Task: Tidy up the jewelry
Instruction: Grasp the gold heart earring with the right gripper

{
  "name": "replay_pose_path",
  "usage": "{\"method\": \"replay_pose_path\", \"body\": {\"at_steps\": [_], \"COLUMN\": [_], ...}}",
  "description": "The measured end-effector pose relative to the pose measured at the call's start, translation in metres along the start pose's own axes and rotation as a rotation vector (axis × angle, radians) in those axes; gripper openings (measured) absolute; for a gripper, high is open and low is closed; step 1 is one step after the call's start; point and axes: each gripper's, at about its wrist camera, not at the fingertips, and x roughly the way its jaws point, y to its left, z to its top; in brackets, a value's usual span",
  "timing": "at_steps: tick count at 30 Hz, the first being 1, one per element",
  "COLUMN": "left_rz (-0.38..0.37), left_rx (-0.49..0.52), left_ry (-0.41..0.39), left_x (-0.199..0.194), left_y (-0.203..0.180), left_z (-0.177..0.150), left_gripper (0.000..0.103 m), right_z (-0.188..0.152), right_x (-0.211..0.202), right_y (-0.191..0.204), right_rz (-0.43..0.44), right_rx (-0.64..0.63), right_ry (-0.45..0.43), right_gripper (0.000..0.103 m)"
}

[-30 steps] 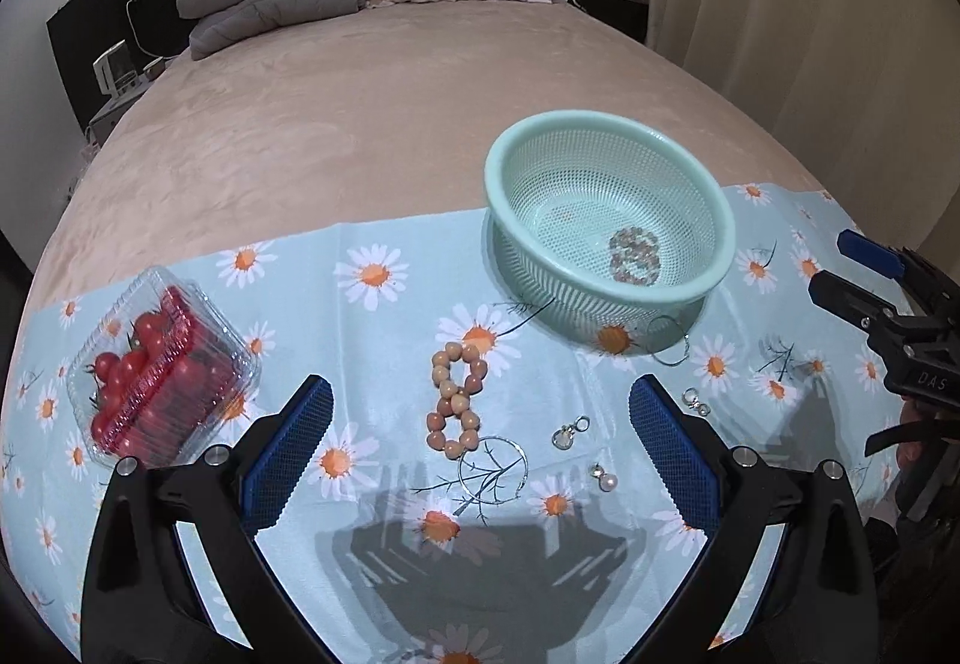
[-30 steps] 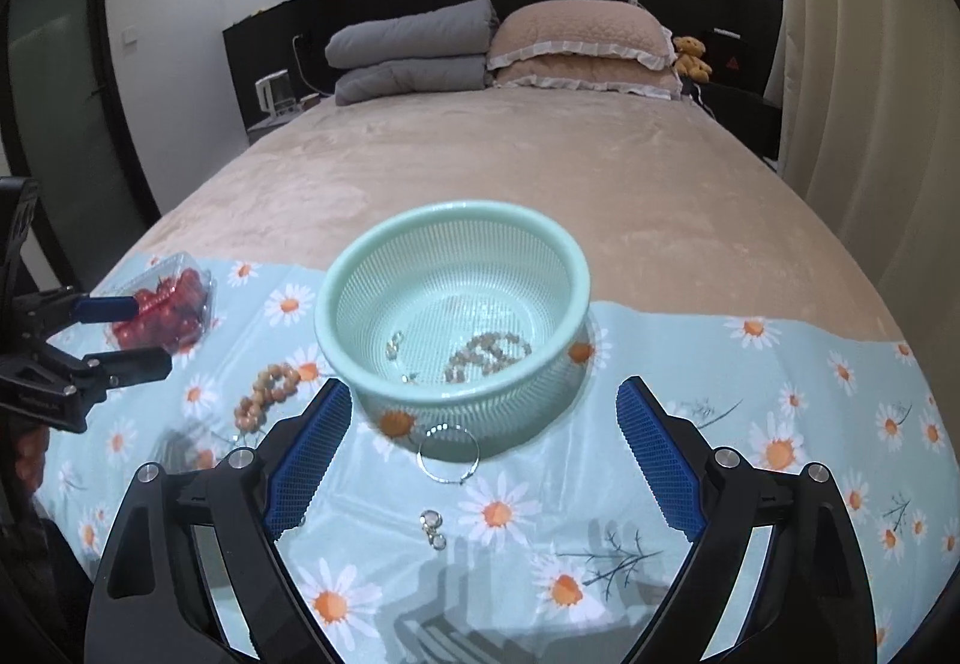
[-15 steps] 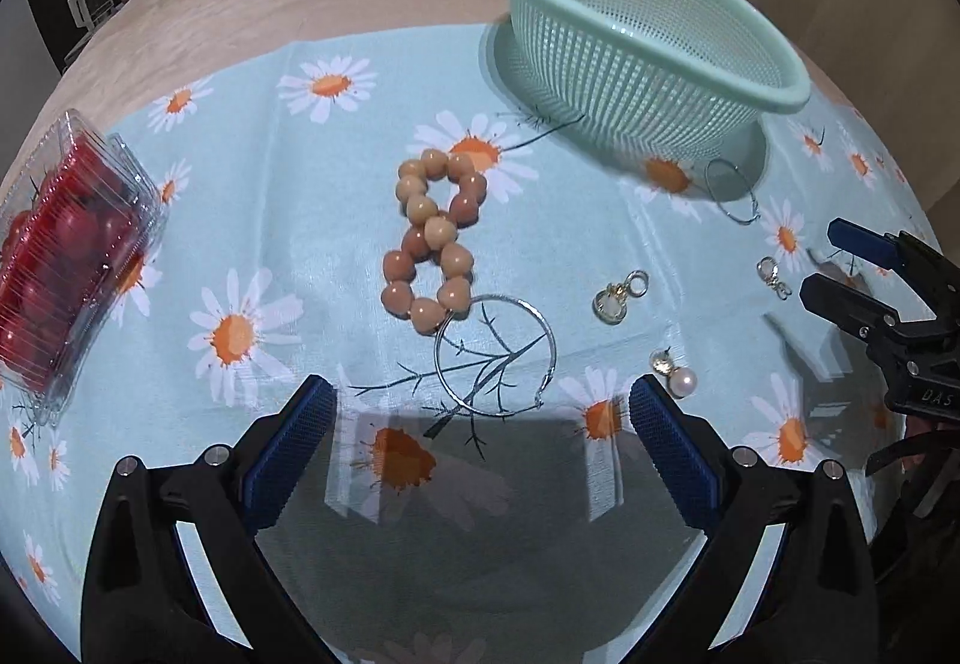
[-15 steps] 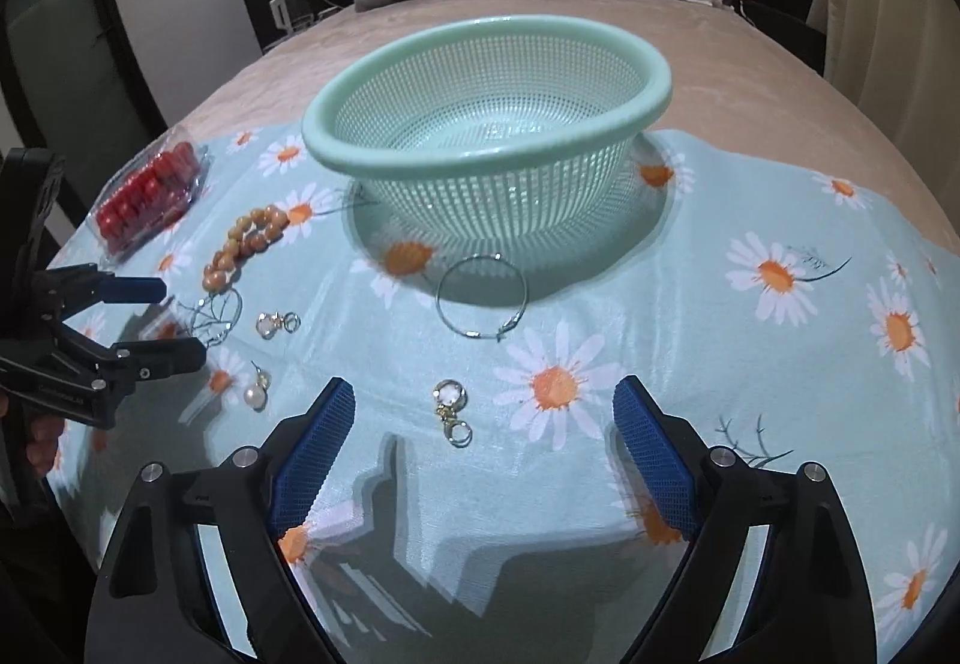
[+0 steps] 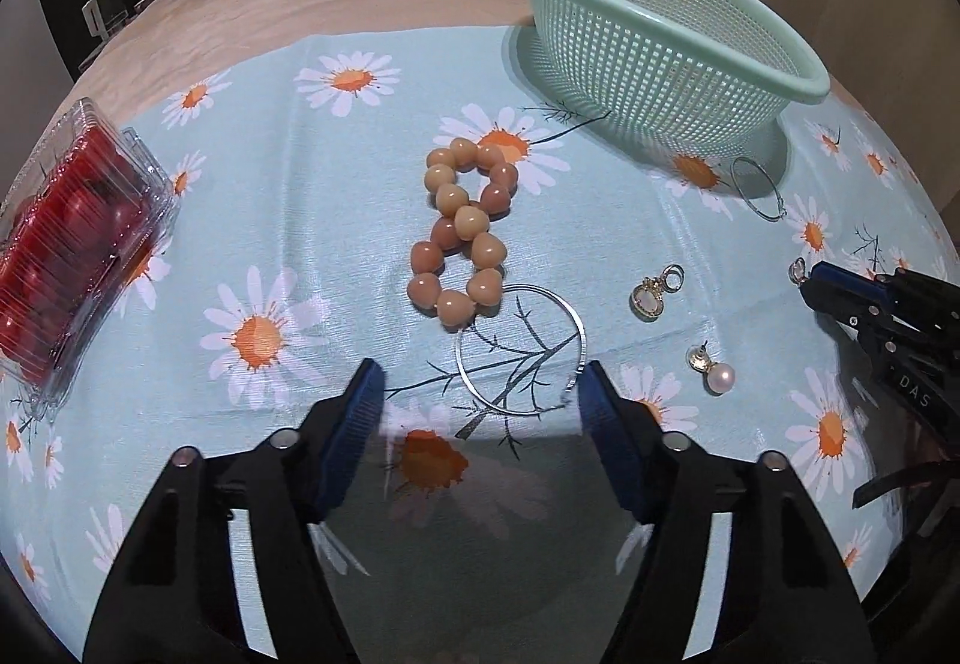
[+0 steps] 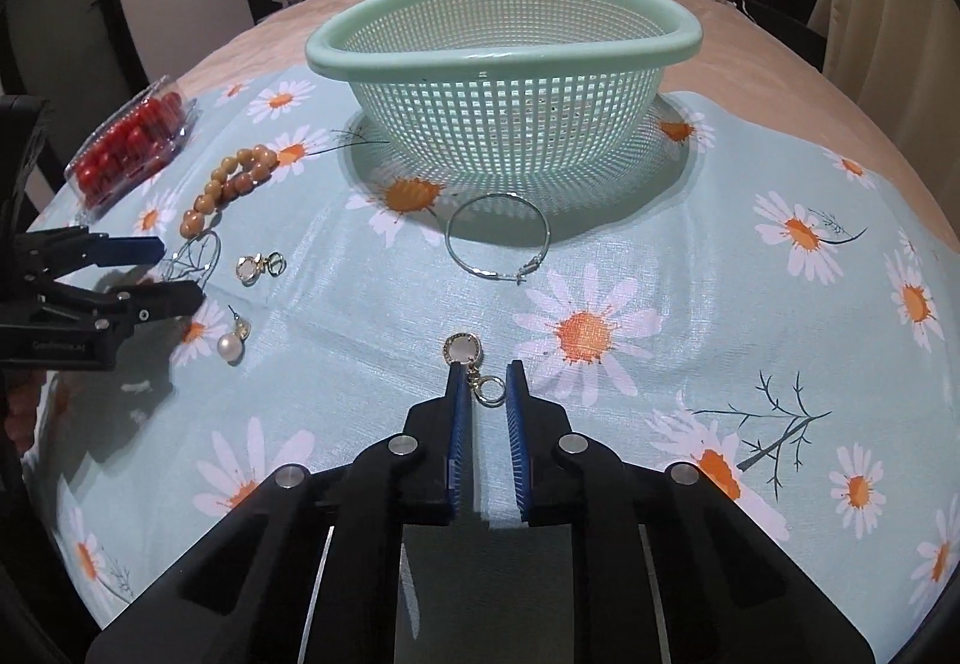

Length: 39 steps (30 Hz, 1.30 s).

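Note:
My left gripper [image 5: 480, 388] is low over the daisy cloth, its jaws closing around a silver hoop earring [image 5: 519, 349]; the right pad is at the hoop's edge and the left pad stands clear of it. Just beyond lies a peach bead bracelet [image 5: 462, 232]. My right gripper [image 6: 485, 373] is shut on a small gold drop earring [image 6: 463, 349], whose ring sits between the pads. A matching gold earring [image 5: 651, 298], a pearl earring [image 5: 717, 376] and a second hoop [image 6: 498, 238] lie loose on the cloth. The mint basket [image 6: 498, 57] stands behind them.
A clear box of cherry tomatoes [image 5: 72, 238] sits at the cloth's left edge. The cloth lies on a bed with pillows and folded grey blankets at its head. A curtain hangs at the right. In the right wrist view the left gripper [image 6: 180, 274] is at the left.
Both grippers have come down close to the cloth. The left jaws have narrowed around the hoop. The right jaws have closed from wide open onto the small gold earring.

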Motion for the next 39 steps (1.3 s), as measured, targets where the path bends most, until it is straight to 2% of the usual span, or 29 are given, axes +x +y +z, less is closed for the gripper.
{"method": "replay_pose_path", "body": {"at_steps": [1, 4, 6, 7, 11, 15, 16, 18, 19, 20, 24, 26, 27, 28, 33, 34, 36, 38, 39], "left_rz": [-0.010, -0.022, -0.048, -0.064, -0.057, -0.057, -0.055, -0.069, -0.078, -0.078, -0.081, -0.064, -0.054, -0.050, -0.025, -0.015, 0.018, 0.035, 0.035], "left_rx": [0.002, 0.011, 0.015, 0.011, 0.032, 0.009, -0.004, -0.034, -0.044, -0.049, -0.037, -0.024, -0.016, -0.009, 0.019, 0.024, 0.034, 0.035, 0.025], "left_ry": [0.003, 0.009, 0.018, 0.023, 0.016, 0.010, 0.004, 0.005, 0.004, 0.001, 0.003, 0.003, 0.006, 0.010, 0.017, 0.023, 0.024, 0.011, 0.008], "left_x": [-0.003, -0.007, -0.012, -0.016, -0.026, -0.029, -0.030, -0.029, -0.029, -0.029, -0.023, -0.020, -0.017, -0.015, 0.001, 0.005, 0.013, 0.016, 0.018], "left_y": [0.003, 0.003, 0.003, 0.003, 0.000, 0.005, 0.008, 0.013, 0.014, 0.015, 0.011, 0.007, 0.005, 0.003, -0.011, -0.015, -0.019, -0.021, -0.020], "left_z": [-0.001, -0.002, -0.006, -0.011, -0.022, -0.023, -0.022, -0.019, -0.018, -0.017, -0.010, -0.008, -0.007, -0.006, 0.002, 0.004, 0.007, 0.008, 0.009], "left_gripper": [0.042, 0.032, 0.004, 0.000, 0.000, 0.000, 0.002, 0.010, 0.021, 0.037, 0.050, 0.062, 0.064, 0.068, 0.089, 0.096, 0.097, 0.098, 0.098], "right_z": [-0.001, -0.002, -0.003, -0.004, -0.008, -0.010, -0.011, -0.012, -0.013, -0.013, -0.016, -0.018, -0.019, -0.020, -0.022, -0.021, -0.019, -0.017, -0.017], "right_x": [-0.001, -0.003, -0.007, -0.010, -0.020, -0.028, -0.029, -0.029, -0.029, -0.028, -0.020, -0.021, -0.020, -0.021, -0.013, -0.011, -0.008, -0.007, -0.007], "right_y": [0.001, 0.004, 0.005, 0.005, 0.005, 0.001, 0.001, 0.000, -0.001, -0.002, -0.001, -0.001, 0.000, 0.000, 0.002, 0.002, 0.001, 0.001, 0.002], "right_rz": [-0.004, -0.003, 0.020, 0.026, 0.037, 0.050, 0.049, 0.049, 0.048, 0.043, 0.039, 0.048, 0.035, 0.009, -0.017, -0.012, -0.011, -0.024, -0.034], "right_rx": [-0.003, -0.010, -0.009, -0.010, -0.015, 0.001, 0.002, 0.003, 0.004, 0.006, -0.004, -0.004, 0.002, 0.002, -0.006, -0.003, 0.008, 0.007, 0.007], "right_ry": [-0.004, -0.005, -0.002, -0.004, -0.014, -0.027, -0.029, -0.032, -0.032, -0.031, -0.022, -0.040, -0.047, -0.057, -0.077, -0.076, -0.076, -0.074, -0.074], "right_gripper": [0.010, 0.010, 0.010, 0.010, 0.010, 0.010, 0.010, 0.010, 0.010, 0.010, 0.012, 0.028, 0.058, 0.084, 0.085, 0.086, 0.084, 0.071, 0.055]}}
